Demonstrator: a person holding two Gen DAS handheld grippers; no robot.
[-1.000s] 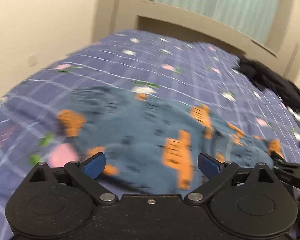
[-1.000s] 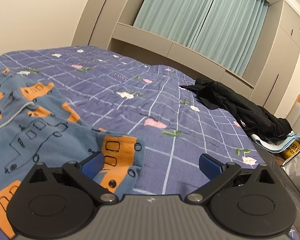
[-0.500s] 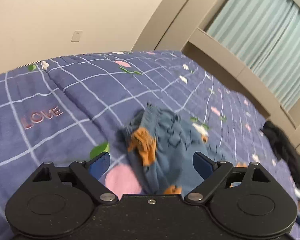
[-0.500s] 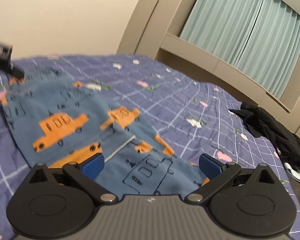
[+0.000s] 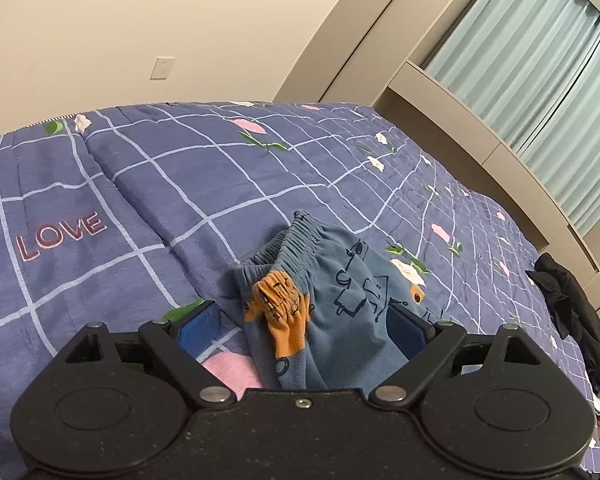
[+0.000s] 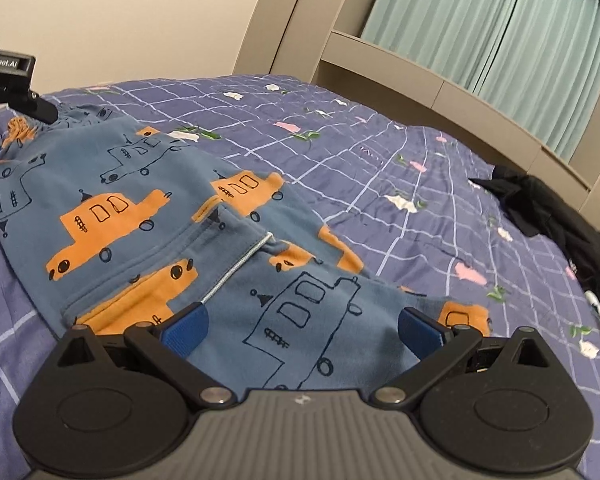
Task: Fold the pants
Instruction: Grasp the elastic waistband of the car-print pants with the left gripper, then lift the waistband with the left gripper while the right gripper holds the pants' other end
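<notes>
Closer now, pants (image 5: pixel 332 304) waistband; right view shows legs

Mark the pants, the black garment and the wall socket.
pants (image 6: pixel 148 184), right wrist view, on an orange car print.
black garment (image 6: pixel 556 208), right wrist view, middle of the heap.
wall socket (image 5: pixel 162 68), left wrist view, plate centre.

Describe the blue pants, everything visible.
The pants are soft blue knit fabric printed with orange cars and dark line-drawn vehicles. They lie spread and partly folded over on the purple checked bedspread, a stitched hem and a white seam line showing. The gathered elastic waistband is bunched at the left gripper end. Both the left and right gripper are open, straddling the cloth; neither is pinching it.
</notes>
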